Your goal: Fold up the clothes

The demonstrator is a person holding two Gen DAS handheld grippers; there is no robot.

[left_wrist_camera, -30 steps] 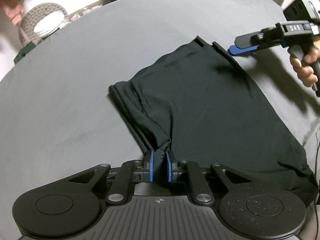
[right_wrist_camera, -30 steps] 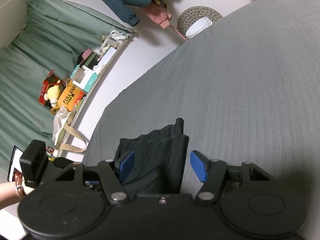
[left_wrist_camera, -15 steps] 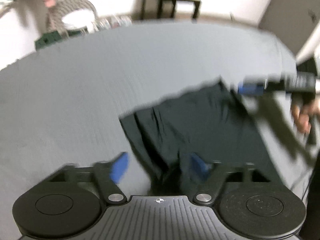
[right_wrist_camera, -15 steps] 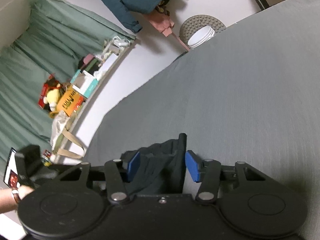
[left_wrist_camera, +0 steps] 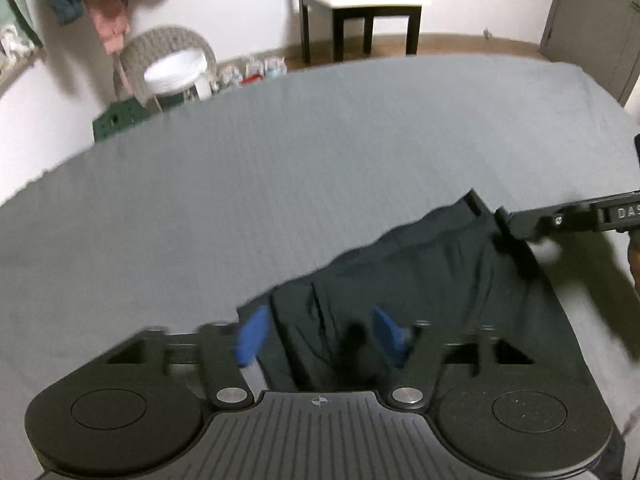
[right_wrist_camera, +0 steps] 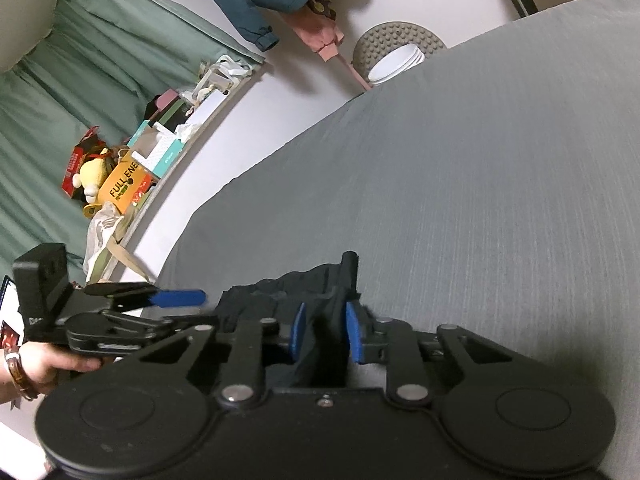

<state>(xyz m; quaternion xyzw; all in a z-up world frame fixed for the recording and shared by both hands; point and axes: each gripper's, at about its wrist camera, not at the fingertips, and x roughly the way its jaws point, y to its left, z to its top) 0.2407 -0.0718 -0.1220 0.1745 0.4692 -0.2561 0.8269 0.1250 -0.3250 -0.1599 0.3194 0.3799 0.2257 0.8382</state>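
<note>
The left wrist view shows a black garment (left_wrist_camera: pixel 420 280) lying partly folded on a grey bed (left_wrist_camera: pixel 280 184), spreading from the near edge out to the right. Only this view shows a chair (left_wrist_camera: pixel 360 4) by the far wall. The left gripper (left_wrist_camera: pixel 320 334) stands wide, its blue pads either side of the garment's near edge and gripping nothing. At the right edge, the right gripper (left_wrist_camera: pixel 506 220) reaches the garment's far corner; its body is cut off by the frame and its fingertips blur into the dark cloth.

The right wrist view shows what that angle hides: the right gripper (right_wrist_camera: pixel 324 330) is narrowed, with a bunched fold of garment (right_wrist_camera: pixel 280 292) between its blue pads, apparently pinched. This view alone shows green curtains (right_wrist_camera: pixel 100 60) and a cluttered shelf (right_wrist_camera: pixel 160 148). The left gripper (right_wrist_camera: pixel 180 298) appears at lower left, held by a hand (right_wrist_camera: pixel 44 368) that is cut off by the frame edge.
</note>
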